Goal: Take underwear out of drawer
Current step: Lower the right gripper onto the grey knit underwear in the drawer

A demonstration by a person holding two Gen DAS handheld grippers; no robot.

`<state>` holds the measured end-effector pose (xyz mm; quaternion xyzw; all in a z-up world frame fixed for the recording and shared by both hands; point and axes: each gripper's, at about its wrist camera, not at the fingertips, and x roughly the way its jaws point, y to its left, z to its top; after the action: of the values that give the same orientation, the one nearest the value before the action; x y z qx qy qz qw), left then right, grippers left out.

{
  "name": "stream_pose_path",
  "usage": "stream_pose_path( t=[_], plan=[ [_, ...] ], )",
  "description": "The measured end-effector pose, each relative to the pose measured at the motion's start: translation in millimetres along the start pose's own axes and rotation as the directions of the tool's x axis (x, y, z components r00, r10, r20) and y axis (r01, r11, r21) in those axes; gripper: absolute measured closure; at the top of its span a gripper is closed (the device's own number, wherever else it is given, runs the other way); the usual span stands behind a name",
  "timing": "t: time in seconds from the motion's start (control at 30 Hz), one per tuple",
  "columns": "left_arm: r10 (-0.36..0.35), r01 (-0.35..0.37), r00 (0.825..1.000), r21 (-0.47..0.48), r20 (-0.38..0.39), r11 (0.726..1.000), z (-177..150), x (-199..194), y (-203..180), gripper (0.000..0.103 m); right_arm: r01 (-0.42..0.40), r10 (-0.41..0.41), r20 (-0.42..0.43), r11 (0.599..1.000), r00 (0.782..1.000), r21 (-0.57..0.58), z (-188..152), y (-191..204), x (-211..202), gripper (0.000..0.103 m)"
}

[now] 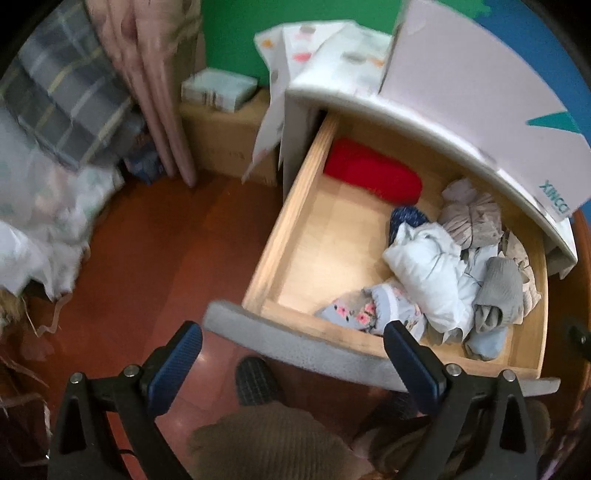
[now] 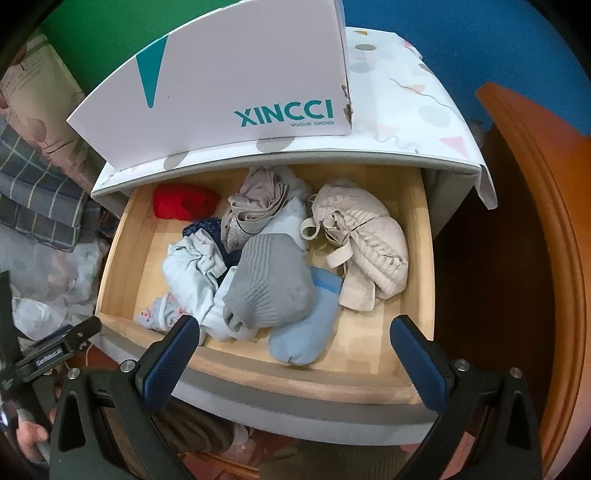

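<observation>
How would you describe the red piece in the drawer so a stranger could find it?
Look in the open wooden drawer under the white shoe box. At its back left corner, apart from the pale pile, lies the red garment, the only bright red item there.

A pale wooden drawer (image 2: 373, 354) is seen, holding a red garment (image 2: 183, 201), a ribbed grey piece (image 2: 271, 280), a light blue piece (image 2: 303, 336) and a floral-printed piece (image 1: 354, 314); the tool pads (image 2: 166, 363) are blue

wall (image 1: 236, 33): green, blue | floor (image 1: 155, 258): reddish-brown | curtain (image 1: 155, 92): pink
</observation>
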<state>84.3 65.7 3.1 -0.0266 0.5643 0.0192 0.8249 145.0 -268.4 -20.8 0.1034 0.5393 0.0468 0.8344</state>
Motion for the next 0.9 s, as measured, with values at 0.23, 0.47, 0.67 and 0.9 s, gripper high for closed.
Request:
stream_pose_path(
  t=[0.23, 0.47, 0.67, 0.9],
  plan=[
    [0.001, -0.006, 0.997, 0.078, 0.071, 0.997, 20, -19, -17, 0.002, 0.002, -0.001, -0.071, 1.0, 0.997, 0.014, 10, 6, 15, 0.0],
    [-0.052, 0.051, 0.998, 0.041, 0.025, 0.998, 43, 0, -23, 0.002, 0.022, -0.021, -0.143, 1.0, 0.989, 0.007, 23, 17, 44, 0.011],
    [-0.009, 0.009, 1.0, 0.072, 0.012, 0.997, 46, 18, -31, 0.002, 0.058, -0.06, -0.185, 0.998, 0.981, -0.017, 28, 27, 71, 0.03],
    [0.005, -0.004, 1.0, 0.089, -0.018, 0.996, 44, 35, -33, 0.002, 0.103, -0.115, -0.212, 0.993, 0.971, -0.065, 31, 37, 105, 0.03]
  ],
)
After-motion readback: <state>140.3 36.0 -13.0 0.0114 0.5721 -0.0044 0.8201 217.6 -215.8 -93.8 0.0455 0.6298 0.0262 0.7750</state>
